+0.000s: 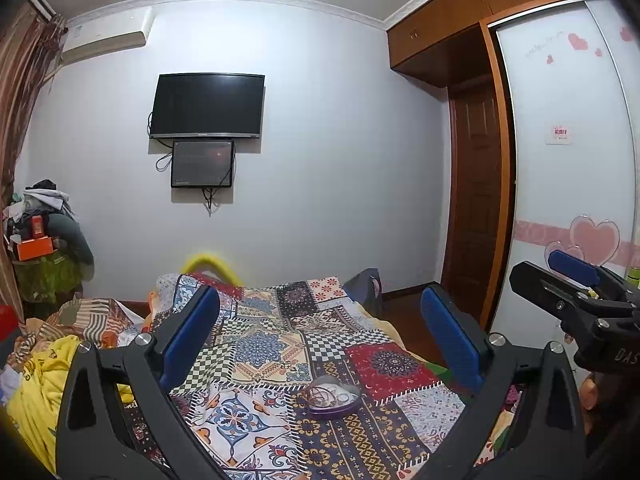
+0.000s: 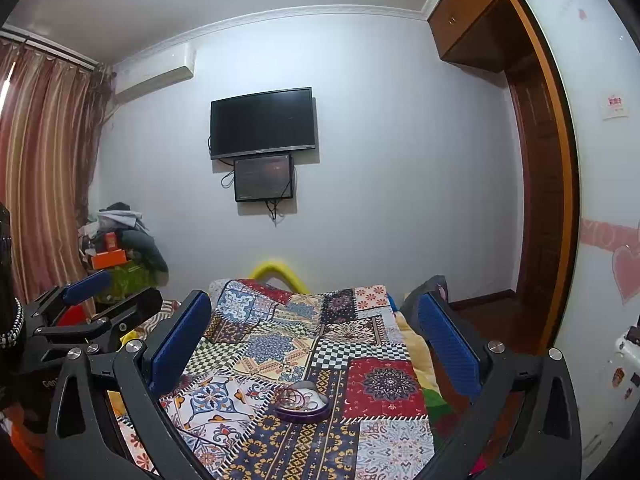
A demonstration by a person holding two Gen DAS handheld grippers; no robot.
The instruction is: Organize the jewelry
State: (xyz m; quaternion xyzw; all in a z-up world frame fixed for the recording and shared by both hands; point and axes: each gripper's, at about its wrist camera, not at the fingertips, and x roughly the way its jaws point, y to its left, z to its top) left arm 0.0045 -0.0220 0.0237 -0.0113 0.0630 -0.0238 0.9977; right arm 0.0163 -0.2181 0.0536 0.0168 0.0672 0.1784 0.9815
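A purple heart-shaped tin (image 1: 334,397) holding tangled bracelets and rings sits on the patchwork quilt (image 1: 260,344). My left gripper (image 1: 320,336) hovers above and short of the tin, its blue pads wide apart and nothing between them. In the right wrist view the same tin (image 2: 303,402) lies ahead and below my right gripper (image 2: 314,340), which is also open and empty. Each gripper shows in the other's view: the right gripper (image 1: 536,267) at the right edge, the left gripper (image 2: 132,286) at the left edge.
The quilt covers a bed; yellow and striped bedding (image 1: 44,364) is heaped on its left side. Beyond are a wall TV (image 1: 207,106), a pile of clothes and boxes (image 1: 44,240) by the curtain, and a wardrobe (image 1: 560,160) and door on the right.
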